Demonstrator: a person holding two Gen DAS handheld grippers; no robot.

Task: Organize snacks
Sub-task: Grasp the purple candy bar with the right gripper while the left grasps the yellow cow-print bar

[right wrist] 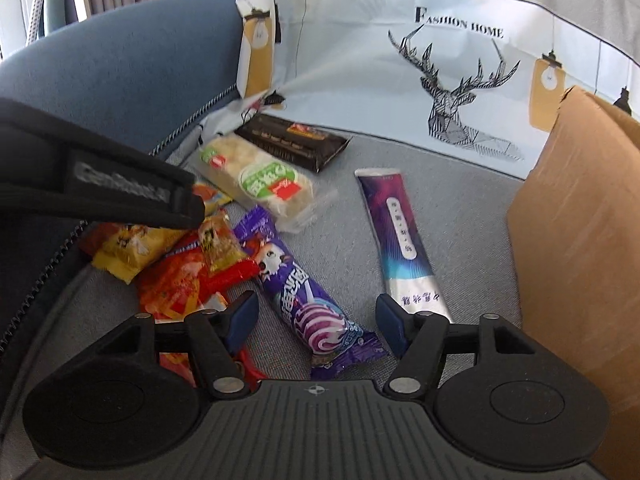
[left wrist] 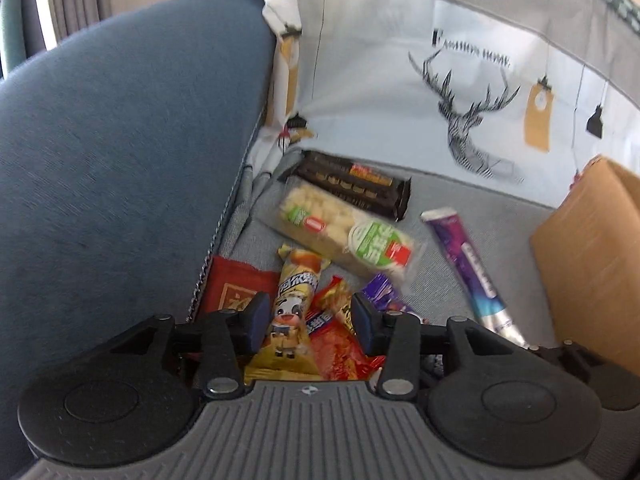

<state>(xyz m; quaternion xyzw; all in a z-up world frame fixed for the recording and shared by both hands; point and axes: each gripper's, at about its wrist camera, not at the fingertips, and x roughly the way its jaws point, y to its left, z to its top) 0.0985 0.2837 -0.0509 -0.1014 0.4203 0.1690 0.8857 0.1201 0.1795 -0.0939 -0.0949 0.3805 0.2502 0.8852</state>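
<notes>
Several snack packs lie on a grey cushion [right wrist: 344, 184]. My left gripper [left wrist: 310, 320] is open above a yellow cow-print bar [left wrist: 294, 308] and red wrappers [left wrist: 334, 354]. My right gripper [right wrist: 316, 320] is open over a purple lollipop-print pack [right wrist: 308, 292]. A clear rice-cake pack [left wrist: 348, 232] [right wrist: 260, 180] and a black bar [left wrist: 352, 184] [right wrist: 296, 144] lie further back. A long purple-and-silver pack [left wrist: 472, 276] [right wrist: 400, 232] lies to the right. The left gripper's body [right wrist: 100, 184] shows at the left of the right wrist view.
A brown cardboard box [left wrist: 592, 264] [right wrist: 580, 248] stands at the right. A blue sofa arm [left wrist: 120, 152] rises at the left. A deer-print fabric [right wrist: 448, 92] covers the backrest behind the snacks.
</notes>
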